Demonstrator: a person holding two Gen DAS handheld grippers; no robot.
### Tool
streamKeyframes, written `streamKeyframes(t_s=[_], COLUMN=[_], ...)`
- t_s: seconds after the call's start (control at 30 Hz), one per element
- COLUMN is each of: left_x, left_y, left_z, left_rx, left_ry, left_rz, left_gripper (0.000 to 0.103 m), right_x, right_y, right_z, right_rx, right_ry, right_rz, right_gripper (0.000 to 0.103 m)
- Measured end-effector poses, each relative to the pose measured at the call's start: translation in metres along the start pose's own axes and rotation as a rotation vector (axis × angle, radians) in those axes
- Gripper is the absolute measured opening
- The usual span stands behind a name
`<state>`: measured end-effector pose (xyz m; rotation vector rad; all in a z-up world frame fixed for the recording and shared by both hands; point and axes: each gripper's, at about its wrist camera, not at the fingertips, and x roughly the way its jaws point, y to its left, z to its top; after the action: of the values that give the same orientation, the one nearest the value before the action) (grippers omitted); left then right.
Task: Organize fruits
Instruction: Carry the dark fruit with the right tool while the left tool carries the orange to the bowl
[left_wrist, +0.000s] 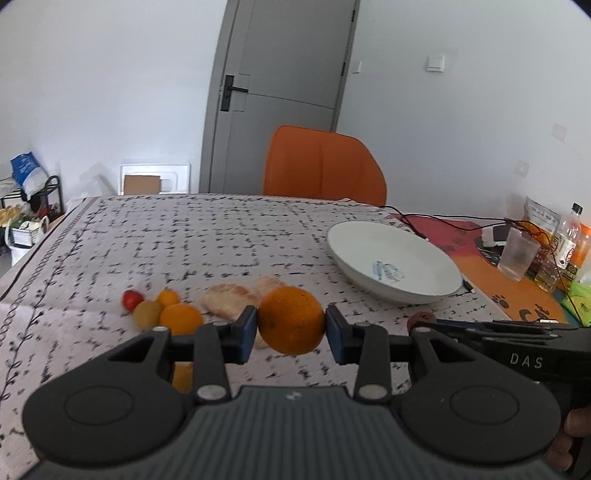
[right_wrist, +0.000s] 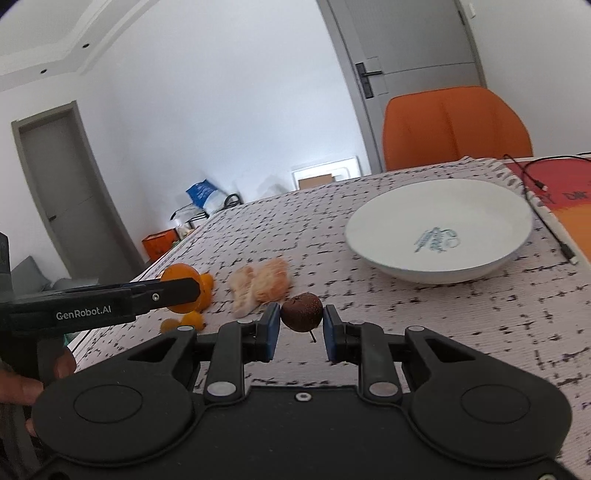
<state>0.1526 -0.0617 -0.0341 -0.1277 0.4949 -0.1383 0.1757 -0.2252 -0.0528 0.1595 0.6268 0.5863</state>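
The patterned tablecloth (left_wrist: 221, 240) lies broad and bare between the fruit cluster and the white bowl (right_wrist: 439, 229) – the table edge runs close on the left. The left gripper (left_wrist: 291, 328) clamps a round, dimpled orange (left_wrist: 291, 320) above the cloth. The right gripper (right_wrist: 301, 325) pinches a small, rough brown fruit (right_wrist: 301, 312), stem pointing down. Peeled segments (right_wrist: 260, 288) lie behind – pale, fibrous

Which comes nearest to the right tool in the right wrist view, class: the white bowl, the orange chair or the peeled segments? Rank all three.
1. Peeled segments: on the cloth, just beyond the right tool, to its left.
2. White bowl: farther back, to the right.
3. Orange chair: behind the table's far edge.
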Motion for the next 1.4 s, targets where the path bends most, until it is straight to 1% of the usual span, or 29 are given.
streamKeyframes(t_s=[0.5,0.87,1.13,1.23,1.27,1.33,1.4], left_x=[0.039,0.076,0.101,0.109,0.112,0.118,0.122], left_y=[-0.040,-0.067,-0.078,-0.083,-0.083,-0.085,-0.086], left_z=[0.024,0.033,0.039,0.041,0.041,0.041,0.041], left_rx=[0.044,0.061,0.073,0.082,0.082,0.081,0.080], left_ry=[-0.009,0.026,0.063,0.069,0.073,0.084,0.091], left_rz=[-0.064,-0.104,-0.101,-0.099,-0.099,-0.097,-0.095], left_gripper=[0.039,0.039,0.039,0.039,0.039,0.039,0.039], right_x=[-0.009,-0.007,0.001,0.003,0.004,0.006,0.006], right_y=[-0.043,-0.071,-0.084,-0.089,-0.090,-0.092,-0.093], right_z=[0.011,0.025,0.027,0.027,0.027,0.027,0.026], right_rx=[0.048,0.071,0.074,0.088,0.092,0.097,0.089], right_ry=[-0.056,-0.092,-0.095,-0.097,-0.096,-0.098,-0.103], right_rz=[-0.063,-0.114,-0.143,-0.140,-0.141,-0.139,-0.138], right_gripper=[0.023,0.024,0.024,0.024,0.024,0.029,0.029])
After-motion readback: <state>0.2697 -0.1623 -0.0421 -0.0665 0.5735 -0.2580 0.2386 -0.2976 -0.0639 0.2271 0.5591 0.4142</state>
